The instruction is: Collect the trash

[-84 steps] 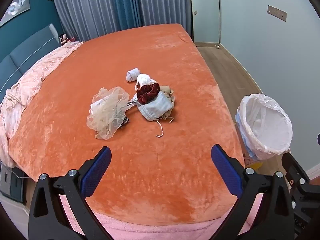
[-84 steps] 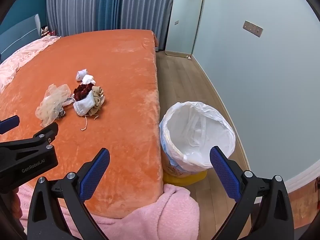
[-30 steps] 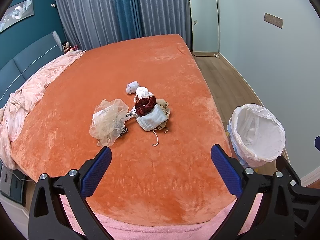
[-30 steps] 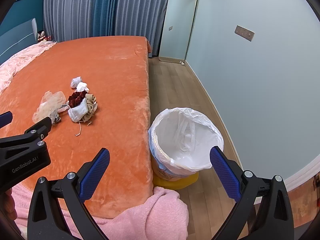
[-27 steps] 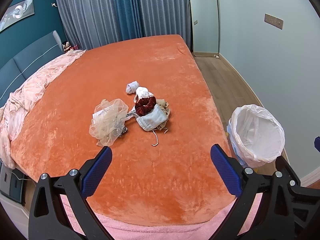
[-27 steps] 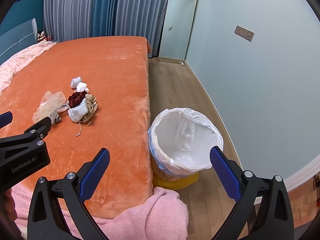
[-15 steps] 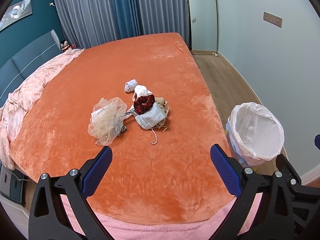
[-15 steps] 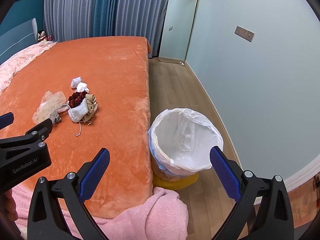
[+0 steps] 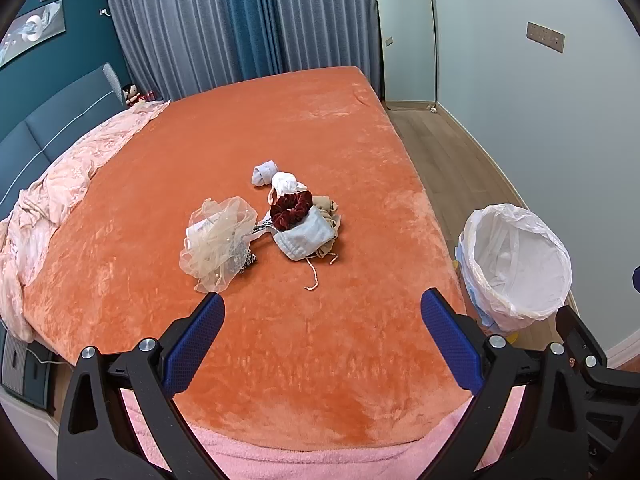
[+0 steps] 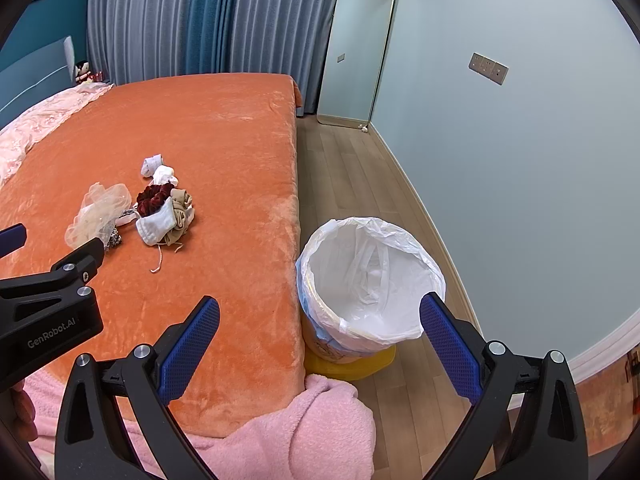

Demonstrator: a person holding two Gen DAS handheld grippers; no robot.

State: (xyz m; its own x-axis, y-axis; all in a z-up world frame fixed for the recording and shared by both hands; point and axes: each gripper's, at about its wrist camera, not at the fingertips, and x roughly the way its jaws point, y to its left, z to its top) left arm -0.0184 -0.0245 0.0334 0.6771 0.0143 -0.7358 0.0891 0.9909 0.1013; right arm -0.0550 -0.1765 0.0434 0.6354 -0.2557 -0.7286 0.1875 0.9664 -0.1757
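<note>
A small heap of trash lies mid-bed: a beige mesh bundle [image 9: 218, 240], a dark red scrunchie [image 9: 291, 208], a pale blue cloth pouch with strings [image 9: 306, 238], a tan cloth [image 9: 330, 212] and two white wads [image 9: 286, 184]. The heap also shows in the right wrist view, with the scrunchie [image 10: 152, 198] in its middle. A bin lined with a white bag [image 9: 518, 264] stands on the floor by the bed's right side [image 10: 368, 276]. My left gripper [image 9: 320, 332] is open and empty, above the bed's near edge, well short of the heap. My right gripper [image 10: 320, 332] is open and empty, above the bin's near left rim.
The orange blanket [image 9: 280, 128] covers the bed; a pink quilt [image 9: 60, 184] is bunched at the left. A pink fleece [image 10: 280, 432] hangs at the near edge. Wood floor [image 10: 360, 176] runs between bed and wall, with a leaning mirror [image 10: 352, 52] and curtains behind.
Both grippers have pulled back slightly since 2.8 s ago, so heap and bin look smaller. Over the last second hardly anything has moved. Both stay open.
</note>
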